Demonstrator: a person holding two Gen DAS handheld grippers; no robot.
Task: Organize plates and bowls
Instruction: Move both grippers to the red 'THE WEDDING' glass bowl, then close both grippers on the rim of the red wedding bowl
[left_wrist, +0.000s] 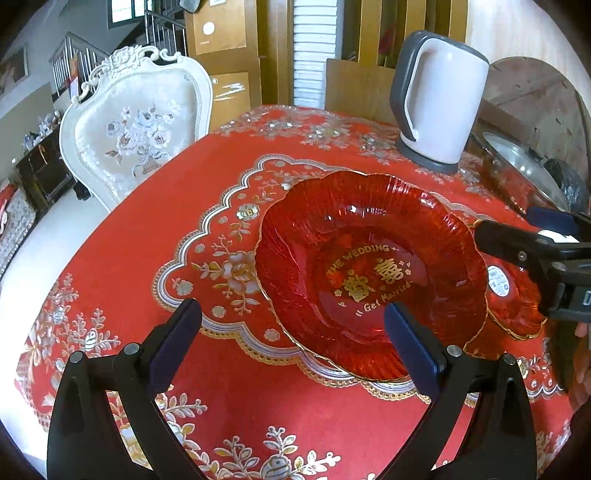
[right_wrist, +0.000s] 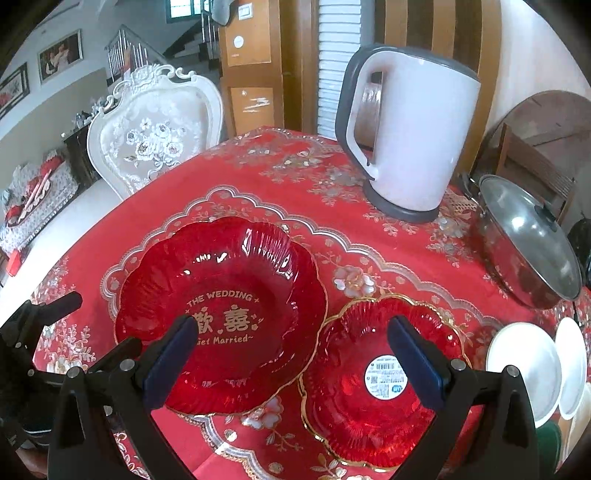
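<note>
Red cloth with gold and silver flowers covers the table (right_wrist: 280, 177) under me. On it sits the large red glass plate with gold wedding lettering (right_wrist: 221, 295); everything else I place from that plate. The white electric kettle with a grey handle (right_wrist: 410, 133) stands behind it to the right, and the steel pot under a glass lid (right_wrist: 532, 240) farther right. The small red scalloped glass bowl with a sticker (right_wrist: 373, 376) touches the plate's right rim. My right gripper (right_wrist: 291, 358) hangs wide above both dishes, empty. My left gripper (left_wrist: 291, 332) gapes wide at the plate's near-left rim, gripping nothing.
</note>
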